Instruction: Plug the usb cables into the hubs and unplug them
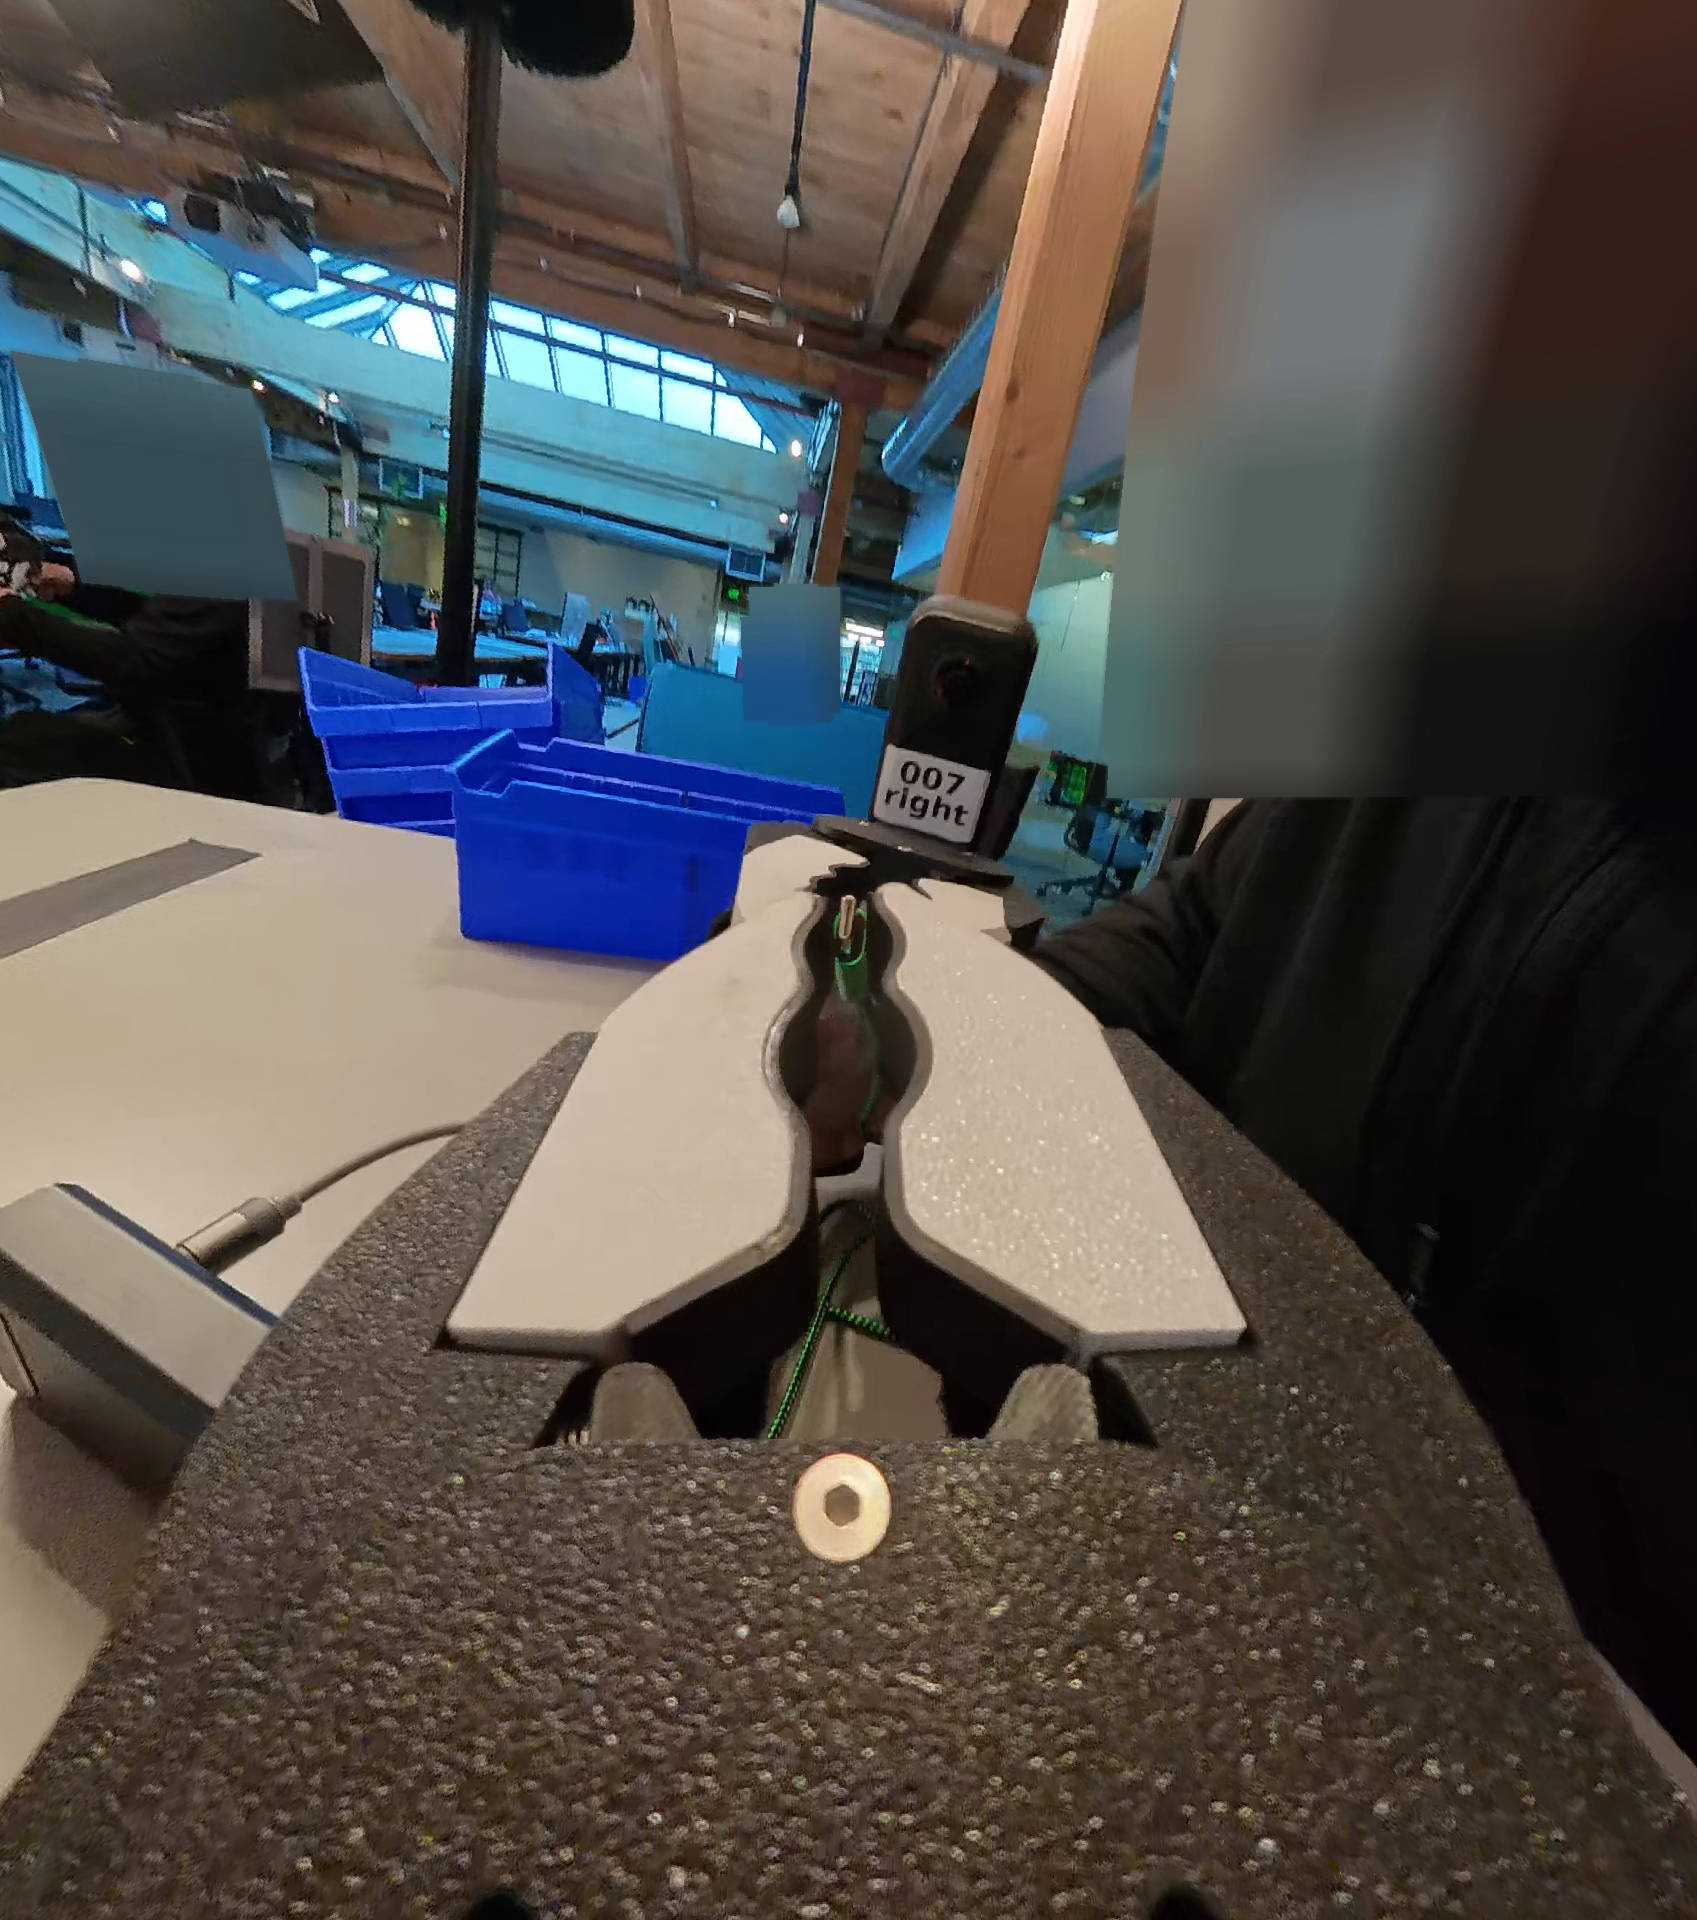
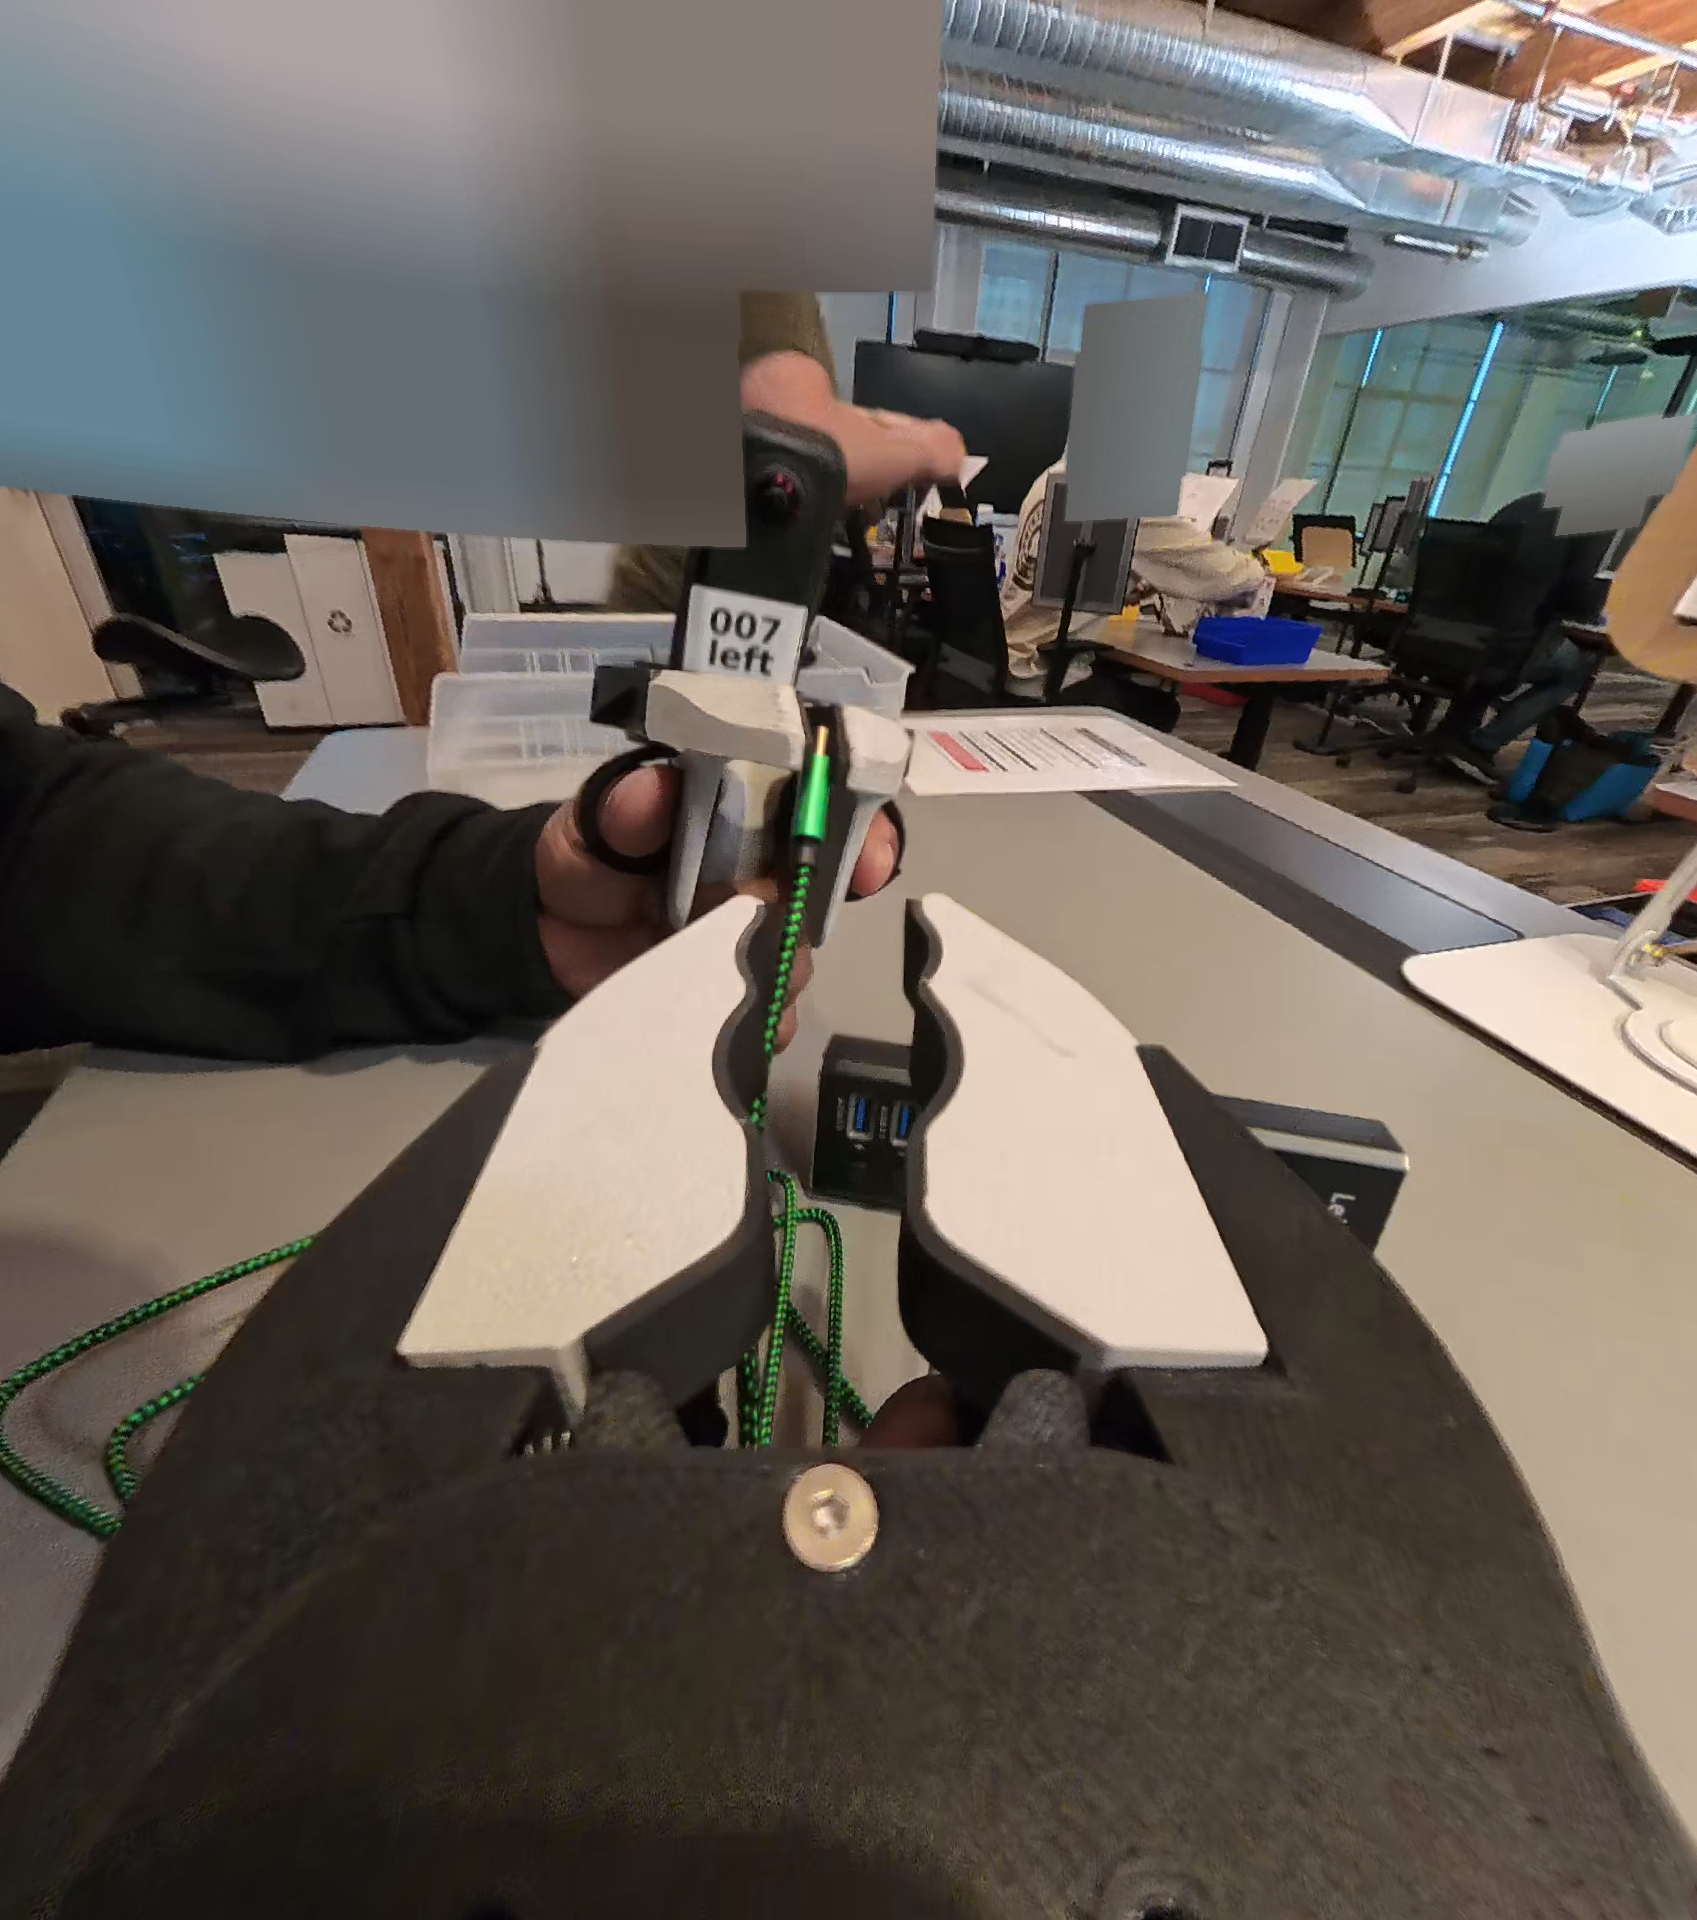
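Observation:
My left gripper (image 1: 849,902) is shut on the green metal plug (image 1: 852,923) of a green-and-black braided USB cable, held above the table. In the right wrist view the left gripper (image 2: 823,743) holds that plug (image 2: 811,800) upright, and the cable (image 2: 771,997) hangs down between my right fingers. My right gripper (image 2: 839,914) is open and empty, just below the plug. A black hub (image 2: 859,1132) with blue ports stands on the table behind the right fingers. A grey hub (image 1: 96,1309) with its own grey lead lies left of the left gripper.
Blue bins (image 1: 605,852) stand on the grey table (image 1: 200,1018) beyond the left gripper. A black box (image 2: 1327,1153), a white stand base (image 2: 1571,1029), a printed sheet (image 2: 1062,753) and clear plastic boxes (image 2: 532,717) lie around the hub. Cable loops (image 2: 44,1423) trail left. The tips of both grippers are at nearly the same place. The black hub (image 2: 859,1132) is about equally far from each gripper, around 12 cm.

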The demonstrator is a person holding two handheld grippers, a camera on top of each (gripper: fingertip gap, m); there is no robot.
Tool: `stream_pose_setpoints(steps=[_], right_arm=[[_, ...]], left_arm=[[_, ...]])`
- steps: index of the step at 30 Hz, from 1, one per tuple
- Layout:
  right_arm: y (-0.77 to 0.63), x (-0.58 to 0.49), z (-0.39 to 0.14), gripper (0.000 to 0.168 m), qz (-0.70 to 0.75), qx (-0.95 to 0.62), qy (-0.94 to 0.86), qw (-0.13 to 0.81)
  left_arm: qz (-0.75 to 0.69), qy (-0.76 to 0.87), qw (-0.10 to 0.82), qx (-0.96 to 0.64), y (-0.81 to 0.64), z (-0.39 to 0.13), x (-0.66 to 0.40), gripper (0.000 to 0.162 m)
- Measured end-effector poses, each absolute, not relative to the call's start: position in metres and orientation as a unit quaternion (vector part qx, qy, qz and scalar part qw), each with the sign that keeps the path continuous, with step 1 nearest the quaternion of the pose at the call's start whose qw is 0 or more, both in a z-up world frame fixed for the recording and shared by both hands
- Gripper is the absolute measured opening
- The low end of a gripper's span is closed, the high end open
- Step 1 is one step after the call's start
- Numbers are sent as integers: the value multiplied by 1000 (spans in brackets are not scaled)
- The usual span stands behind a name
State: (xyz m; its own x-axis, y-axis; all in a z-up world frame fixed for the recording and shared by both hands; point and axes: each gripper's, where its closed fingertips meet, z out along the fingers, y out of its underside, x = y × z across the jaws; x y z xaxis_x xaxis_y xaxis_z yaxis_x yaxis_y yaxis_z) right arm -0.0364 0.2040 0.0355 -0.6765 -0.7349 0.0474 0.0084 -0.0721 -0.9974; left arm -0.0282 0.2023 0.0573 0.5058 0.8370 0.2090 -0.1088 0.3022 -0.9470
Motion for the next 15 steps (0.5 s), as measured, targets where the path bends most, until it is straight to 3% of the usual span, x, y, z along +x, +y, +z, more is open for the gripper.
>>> stream_pose_setpoints(steps=[15], right_arm=[[196,-85,64,30,-710,-237,610,260]], left_arm=[[348,-389,762,-383,179,73,-27,5]])
